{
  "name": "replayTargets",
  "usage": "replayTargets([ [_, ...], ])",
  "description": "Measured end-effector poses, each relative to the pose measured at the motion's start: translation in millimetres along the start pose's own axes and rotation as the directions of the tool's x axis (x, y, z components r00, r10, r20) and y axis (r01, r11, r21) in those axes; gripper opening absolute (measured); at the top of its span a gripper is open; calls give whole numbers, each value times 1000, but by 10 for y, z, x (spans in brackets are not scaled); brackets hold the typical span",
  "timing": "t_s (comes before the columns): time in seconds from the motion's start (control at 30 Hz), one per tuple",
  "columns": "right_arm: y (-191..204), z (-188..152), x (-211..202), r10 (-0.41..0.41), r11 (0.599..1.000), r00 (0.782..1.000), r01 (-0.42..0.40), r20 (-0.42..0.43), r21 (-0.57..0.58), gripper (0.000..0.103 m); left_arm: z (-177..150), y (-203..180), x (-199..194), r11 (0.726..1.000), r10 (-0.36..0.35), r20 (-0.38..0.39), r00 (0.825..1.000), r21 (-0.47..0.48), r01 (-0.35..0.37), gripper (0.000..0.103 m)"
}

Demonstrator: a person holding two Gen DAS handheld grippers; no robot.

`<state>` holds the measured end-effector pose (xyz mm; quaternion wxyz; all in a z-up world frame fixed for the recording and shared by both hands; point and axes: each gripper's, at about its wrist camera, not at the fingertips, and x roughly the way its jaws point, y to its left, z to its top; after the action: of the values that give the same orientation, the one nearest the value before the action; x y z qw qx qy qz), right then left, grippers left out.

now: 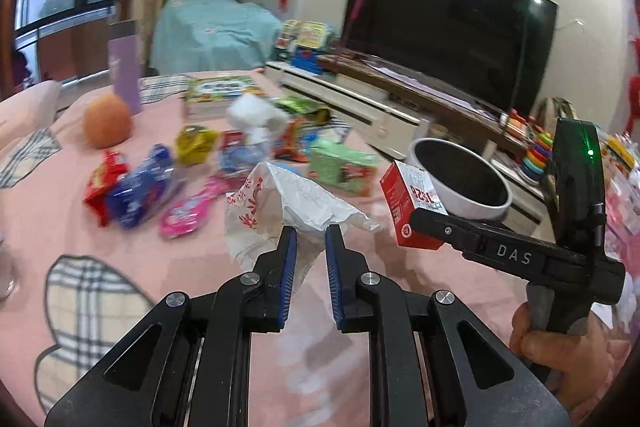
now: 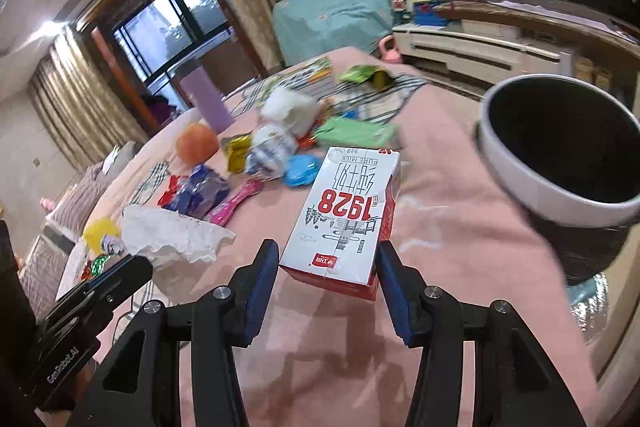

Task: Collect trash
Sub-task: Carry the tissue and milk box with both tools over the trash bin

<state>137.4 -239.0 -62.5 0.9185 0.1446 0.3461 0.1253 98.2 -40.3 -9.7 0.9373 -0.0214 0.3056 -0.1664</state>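
My left gripper (image 1: 311,233) is shut on a crumpled white plastic bag with red print (image 1: 276,205), lifted above the pink tablecloth (image 1: 60,223); the bag also shows in the right wrist view (image 2: 168,237). My right gripper (image 2: 326,259) is shut on a red and white "1928" milk carton (image 2: 348,219), held above the table next to the white bin with a dark inside (image 2: 560,155). The left wrist view shows the carton (image 1: 408,203) in front of the bin (image 1: 460,175).
Several snack wrappers (image 1: 132,187), a green packet (image 1: 340,167), white tissue (image 1: 256,115), an orange (image 1: 107,121), a purple cup (image 1: 126,67) and a book (image 1: 220,95) lie on the table. A TV (image 1: 448,23) on a low cabinet stands behind.
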Motion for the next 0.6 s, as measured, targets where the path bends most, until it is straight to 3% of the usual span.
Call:
replayTargets([
  [0.6,-764,211,-429,-92,991,993,84,77,102,51,314,-703,435,988,-115,-24,993,98,117,14],
])
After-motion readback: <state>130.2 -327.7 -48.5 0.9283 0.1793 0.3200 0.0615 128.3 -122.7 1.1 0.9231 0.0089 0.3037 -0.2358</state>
